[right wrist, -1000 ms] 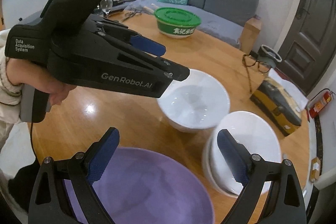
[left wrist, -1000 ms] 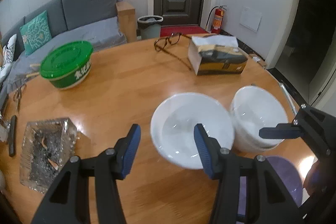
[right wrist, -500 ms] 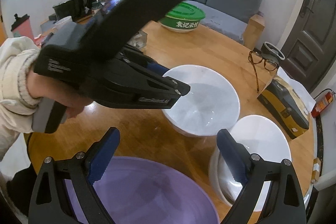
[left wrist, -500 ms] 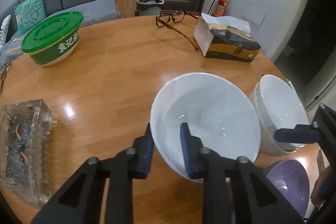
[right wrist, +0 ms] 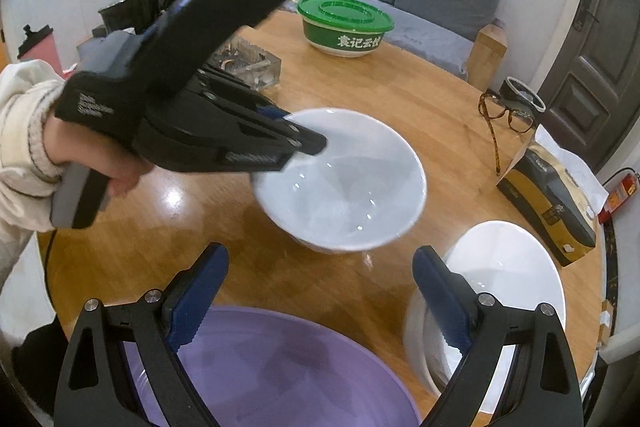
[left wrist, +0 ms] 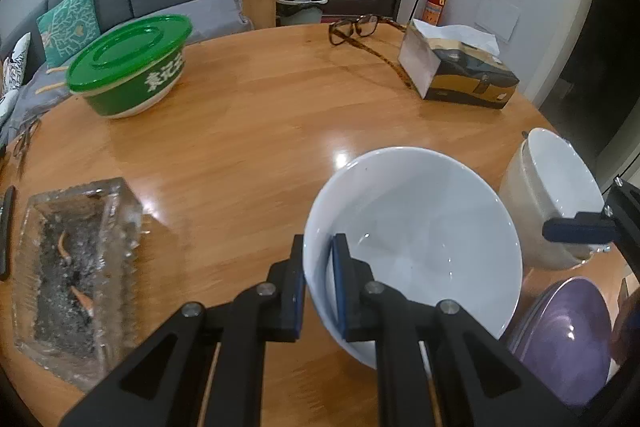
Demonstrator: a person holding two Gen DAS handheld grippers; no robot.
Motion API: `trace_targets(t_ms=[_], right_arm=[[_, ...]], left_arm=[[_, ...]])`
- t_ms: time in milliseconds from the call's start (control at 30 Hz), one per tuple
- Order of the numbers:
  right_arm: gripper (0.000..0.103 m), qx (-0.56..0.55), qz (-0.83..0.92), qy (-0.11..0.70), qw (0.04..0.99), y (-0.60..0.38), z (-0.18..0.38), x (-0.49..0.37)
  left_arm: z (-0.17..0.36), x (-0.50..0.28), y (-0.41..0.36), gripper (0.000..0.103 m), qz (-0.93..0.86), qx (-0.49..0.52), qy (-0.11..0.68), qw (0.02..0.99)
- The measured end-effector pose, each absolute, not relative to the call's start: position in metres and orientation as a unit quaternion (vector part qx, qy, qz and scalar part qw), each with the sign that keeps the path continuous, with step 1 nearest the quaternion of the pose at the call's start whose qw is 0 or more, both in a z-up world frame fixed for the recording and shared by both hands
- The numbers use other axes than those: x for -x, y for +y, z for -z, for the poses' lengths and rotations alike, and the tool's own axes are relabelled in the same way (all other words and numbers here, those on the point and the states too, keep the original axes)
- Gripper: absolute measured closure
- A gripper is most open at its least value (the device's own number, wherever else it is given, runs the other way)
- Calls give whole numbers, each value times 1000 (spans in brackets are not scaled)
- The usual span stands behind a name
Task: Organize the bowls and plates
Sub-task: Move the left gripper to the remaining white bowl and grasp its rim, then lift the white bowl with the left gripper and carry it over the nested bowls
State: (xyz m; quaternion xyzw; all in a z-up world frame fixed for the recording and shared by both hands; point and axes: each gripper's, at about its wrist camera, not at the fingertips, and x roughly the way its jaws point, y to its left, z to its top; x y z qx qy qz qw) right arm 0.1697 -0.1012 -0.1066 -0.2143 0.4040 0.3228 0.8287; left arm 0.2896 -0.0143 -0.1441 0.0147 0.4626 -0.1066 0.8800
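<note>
A white bowl (left wrist: 420,239) sits tilted on the round wooden table (left wrist: 260,131), its gripped side raised. My left gripper (left wrist: 318,259) is shut on its near rim, one pad inside and one outside. From the right wrist view, the same bowl (right wrist: 344,187) has the left gripper (right wrist: 308,147) clamped on its left rim. My right gripper (right wrist: 320,291) hangs open with nothing between its jaws, above a purple plate (right wrist: 280,367) and beside a stack of white bowls (right wrist: 504,287). The stack (left wrist: 552,187) and the plate (left wrist: 568,335) stand right of the held bowl.
A green lidded bowl (left wrist: 128,63) stands at the far left. A glass ashtray (left wrist: 76,267) lies near left, a tissue box (left wrist: 460,75) and glasses (left wrist: 360,27) far right. A person's hand (right wrist: 100,163) in a cream sleeve holds the left gripper.
The left jaws have closed on the white bowl's rim while the gripper came down and closer. The bowl now tilts. The right gripper has stayed open and has barely shifted.
</note>
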Motion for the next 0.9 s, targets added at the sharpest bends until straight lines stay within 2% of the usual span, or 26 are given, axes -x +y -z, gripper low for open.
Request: trace_targets(t_ms=[900], right_arm=[[11,246,-333,439,797,-59,138,-215]], left_arm=[[159,-293,-1,92,114,7,469,876]])
